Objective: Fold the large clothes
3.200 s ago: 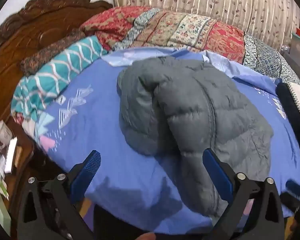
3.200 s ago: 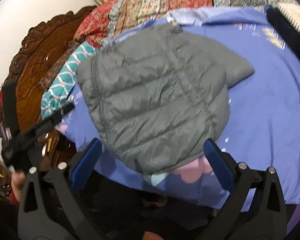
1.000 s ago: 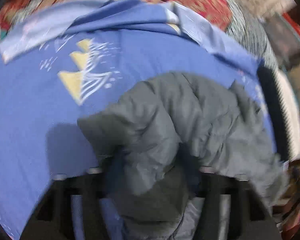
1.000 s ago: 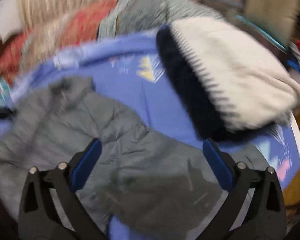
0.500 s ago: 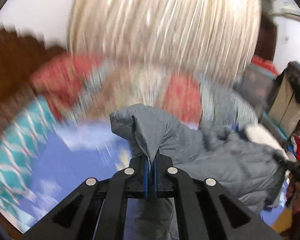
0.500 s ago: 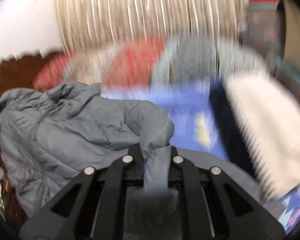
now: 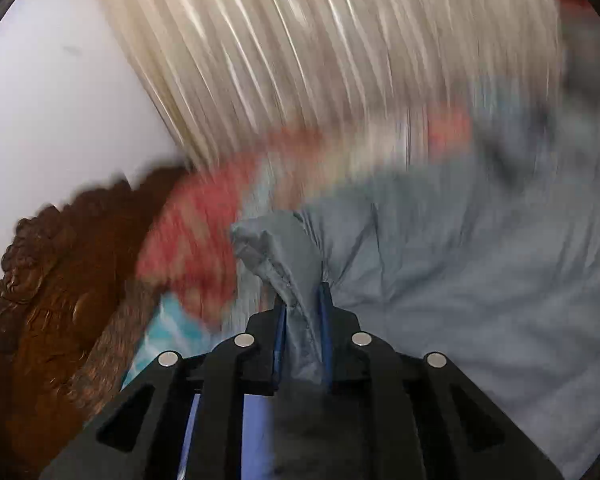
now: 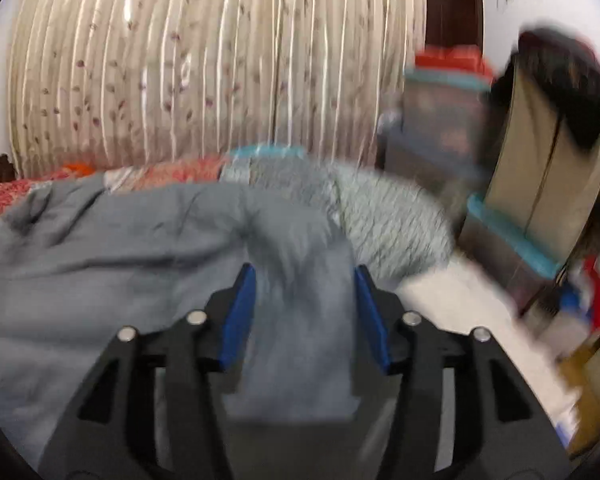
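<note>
Gripping the grey jacket (image 7: pixel 460 272) aloft over the bed, left tongs (image 7: pixel 302 320) pinch a tight wad; right tongs (image 8: pixel 302 312) hold thicker fabric (wider gap), which may slip, spoiling the fold.

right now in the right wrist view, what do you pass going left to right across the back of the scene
striped curtain → red-lidded storage box → tan hanging garment bag
</note>
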`<state>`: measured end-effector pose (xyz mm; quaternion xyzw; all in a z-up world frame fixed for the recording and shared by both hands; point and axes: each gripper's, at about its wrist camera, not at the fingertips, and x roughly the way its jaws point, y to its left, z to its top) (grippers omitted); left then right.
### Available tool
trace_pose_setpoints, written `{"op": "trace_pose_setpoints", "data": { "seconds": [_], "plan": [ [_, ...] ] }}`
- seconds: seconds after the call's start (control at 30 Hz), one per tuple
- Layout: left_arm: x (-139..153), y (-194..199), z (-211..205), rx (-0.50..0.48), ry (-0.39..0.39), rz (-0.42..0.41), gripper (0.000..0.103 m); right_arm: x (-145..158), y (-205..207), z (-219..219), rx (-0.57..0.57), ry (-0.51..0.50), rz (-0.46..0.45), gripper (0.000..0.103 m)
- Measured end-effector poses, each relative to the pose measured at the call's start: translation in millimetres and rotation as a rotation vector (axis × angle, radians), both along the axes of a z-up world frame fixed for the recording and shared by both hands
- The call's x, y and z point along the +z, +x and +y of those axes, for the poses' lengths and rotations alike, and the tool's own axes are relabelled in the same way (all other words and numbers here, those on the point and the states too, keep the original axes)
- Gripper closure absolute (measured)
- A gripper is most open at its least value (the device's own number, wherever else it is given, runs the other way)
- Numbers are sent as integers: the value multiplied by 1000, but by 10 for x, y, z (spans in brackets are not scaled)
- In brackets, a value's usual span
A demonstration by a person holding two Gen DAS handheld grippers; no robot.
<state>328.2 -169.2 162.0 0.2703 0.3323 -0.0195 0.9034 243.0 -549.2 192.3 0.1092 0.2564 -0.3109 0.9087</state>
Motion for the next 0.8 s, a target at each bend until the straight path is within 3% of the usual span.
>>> {"op": "trace_pose_setpoints", "data": {
  "seconds": [0.07, 0.17, 0.23, 0.3, 0.37, 0.43, 0.5, 0.63, 0.7, 0.73, 0.77, 0.8],
  "plan": [
    [-490, 53, 109, 7, -15, 117, 64, -422, -255, 63, 121, 144, -35, 30],
    [-844, -197, 565, -47, -122, 208, 64, -1166, -836, 251, 308, 305, 3, 21],
    [-1020, -496, 1023, -49, -184, 238, 64, -1689, -1284, 342, 354, 372, 88, 17],
    [-1157, -801, 1477, -37, -253, 301, 63, -2150, -1714, 415, 340, 351, 199, 17],
    [-1410, -1186, 1857, -25, -374, 398, 60, -2462, -2085, 433, 294, 371, 220, 16],
    [-1693, -1513, 2009, -25, -479, 534, 54, -2706, -2350, 444, 260, 476, 199, 14],
    [-2004, -1710, 2027, -39, -563, 625, 54, -2850, -2376, 414, 239, 526, 188, 14],
    [-2560, -2106, 1813, -39, -651, 762, 52, -2973, -2218, 472, 288, 549, 156, 15],
    [-2754, -2232, 1664, -18, -637, 778, 51, -2997, -2133, 563, 364, 608, 138, 51],
    [-2813, -2266, 1595, -14, -599, 764, 54, -3036, -2032, 608, 411, 689, 149, 81],
    [-2808, -2275, 1552, -8, -583, 759, 60, -3010, -1948, 675, 418, 741, 166, 91],
    [-2729, -2265, 1550, -11, -613, 764, 74, -2873, -1903, 773, 450, 742, 164, 93]
  ]
}}
